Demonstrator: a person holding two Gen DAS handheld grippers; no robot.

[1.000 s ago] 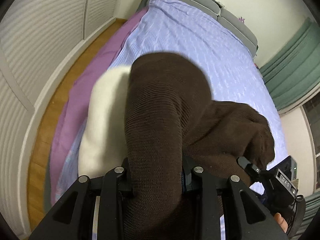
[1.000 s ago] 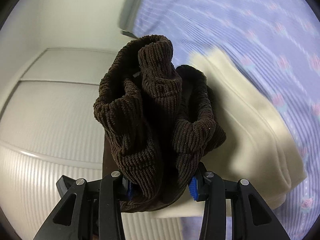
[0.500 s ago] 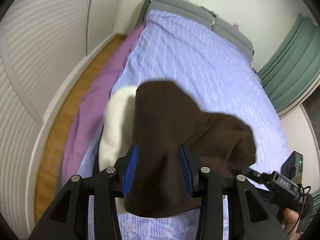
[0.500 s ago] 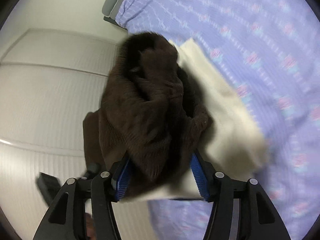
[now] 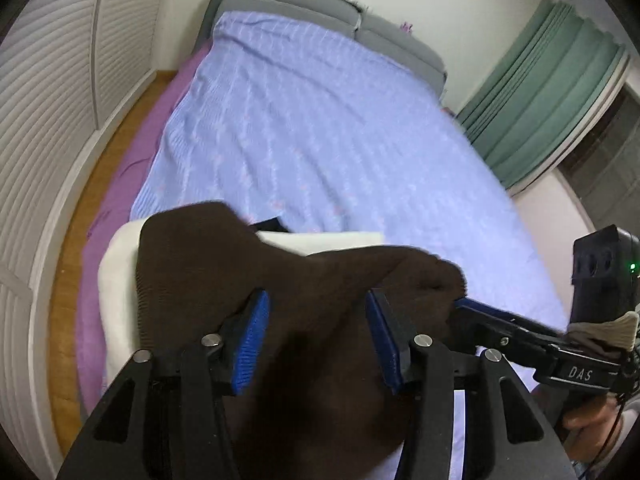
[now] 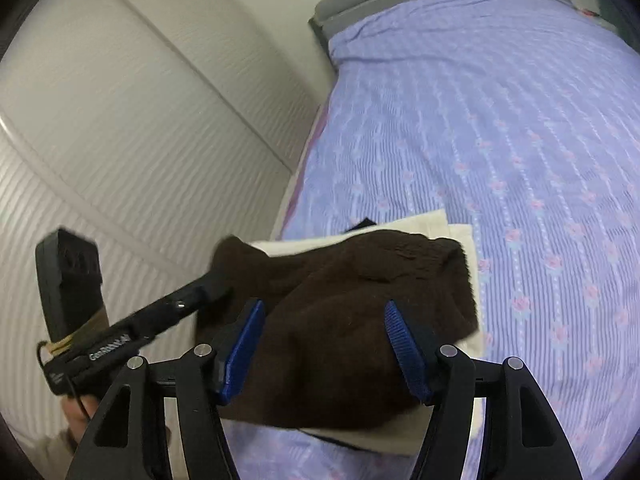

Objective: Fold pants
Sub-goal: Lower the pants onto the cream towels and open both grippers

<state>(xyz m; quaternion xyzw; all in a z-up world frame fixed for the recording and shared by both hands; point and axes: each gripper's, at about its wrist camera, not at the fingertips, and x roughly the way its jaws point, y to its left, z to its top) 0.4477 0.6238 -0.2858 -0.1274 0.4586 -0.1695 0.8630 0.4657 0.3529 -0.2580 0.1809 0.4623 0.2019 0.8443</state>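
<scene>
The brown corduroy pants (image 5: 200, 256) lie in a loose folded heap on a cream folded garment (image 5: 116, 280) at the near edge of the bed. My left gripper (image 5: 316, 300) hovers over them, its jaws opening. The cloth shows between the blue pads (image 5: 252, 344), but they do not press on it. In the right wrist view the pants (image 6: 360, 280) rest on the cream garment (image 6: 420, 224), and my right gripper (image 6: 324, 306) stands open above them, holding nothing. The nearest part of the pants is hidden behind the fingers.
The lilac flowered bed sheet (image 5: 320, 120) stretches to a grey headboard (image 5: 320, 4). White slatted wardrobe doors (image 5: 40, 120) and a strip of wooden floor (image 5: 64, 300) run along the left. Green curtains (image 5: 552, 80) hang at the right. A black item (image 6: 362, 224) peeks out from under the cream garment.
Both grippers have let go of the brown pants and lifted away. The pants have dropped from a bunched, held shape onto the cream garment. The right gripper has rolled.
</scene>
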